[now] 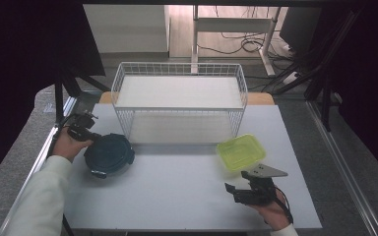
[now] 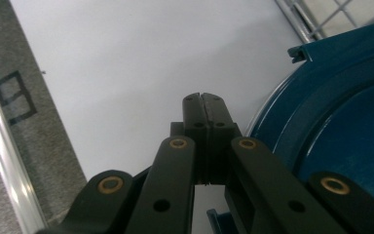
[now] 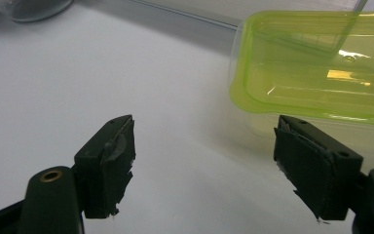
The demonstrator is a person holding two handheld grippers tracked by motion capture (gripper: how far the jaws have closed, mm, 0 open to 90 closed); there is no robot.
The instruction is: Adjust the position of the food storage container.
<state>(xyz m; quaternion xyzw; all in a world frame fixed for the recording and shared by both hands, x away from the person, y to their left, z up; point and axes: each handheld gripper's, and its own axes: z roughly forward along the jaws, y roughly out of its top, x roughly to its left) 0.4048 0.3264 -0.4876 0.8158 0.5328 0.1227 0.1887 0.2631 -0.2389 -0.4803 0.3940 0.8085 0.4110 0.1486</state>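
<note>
Left gripper view shows the left gripper [image 2: 204, 100] clenched, its two black jaws pressed flat together with nothing between them, their tips over bare desk [image 2: 126, 58]. Just beside them, to their right in that view, lies the blue round box [image 2: 341, 126]; whether the jaws touch its rim I cannot tell. High view puts this gripper [image 1: 81, 129] by the desk's left edge, with the blue box [image 1: 109, 154] next to it, near the front left corner of the wire basket [image 1: 179, 101]. The right gripper [image 3: 204, 165] is released, jaws wide apart over bare desk, nothing between them. Just beyond its right jaw sits the green box [image 3: 316, 68]. From above, the right gripper [image 1: 241, 189] is near the desk's front edge, the green box [image 1: 241, 151] close behind it.
</note>
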